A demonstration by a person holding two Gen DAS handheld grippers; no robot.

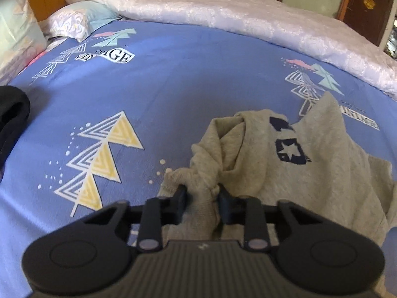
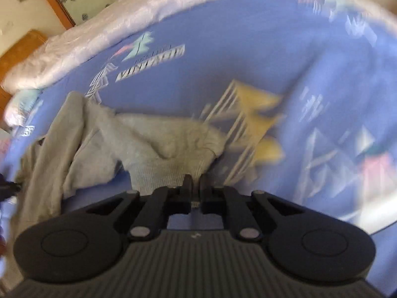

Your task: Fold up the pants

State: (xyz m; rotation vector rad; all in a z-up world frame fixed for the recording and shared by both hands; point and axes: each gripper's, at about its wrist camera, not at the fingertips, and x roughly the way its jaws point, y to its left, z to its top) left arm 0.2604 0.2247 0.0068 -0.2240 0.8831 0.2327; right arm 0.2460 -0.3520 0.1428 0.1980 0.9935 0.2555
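Observation:
Grey sweatpants [image 1: 285,164] with a dark blue star print lie crumpled on the blue patterned bedsheet [image 1: 173,79]. My left gripper [image 1: 201,193] is shut on a bunched fold of the grey fabric at its near edge. In the right wrist view, which is motion-blurred, the same grey pants [image 2: 148,139] spread to the left, and my right gripper [image 2: 196,186] is shut on the ribbed waistband edge, with a thin strip of cloth between the fingers.
A pale pink quilt [image 1: 248,15] is rolled along the far side of the bed. Pillows [image 1: 74,19] sit at the far left by a wooden headboard. A black garment [image 1: 12,114] lies at the left edge. A dark wooden cabinet [image 1: 367,5] stands behind.

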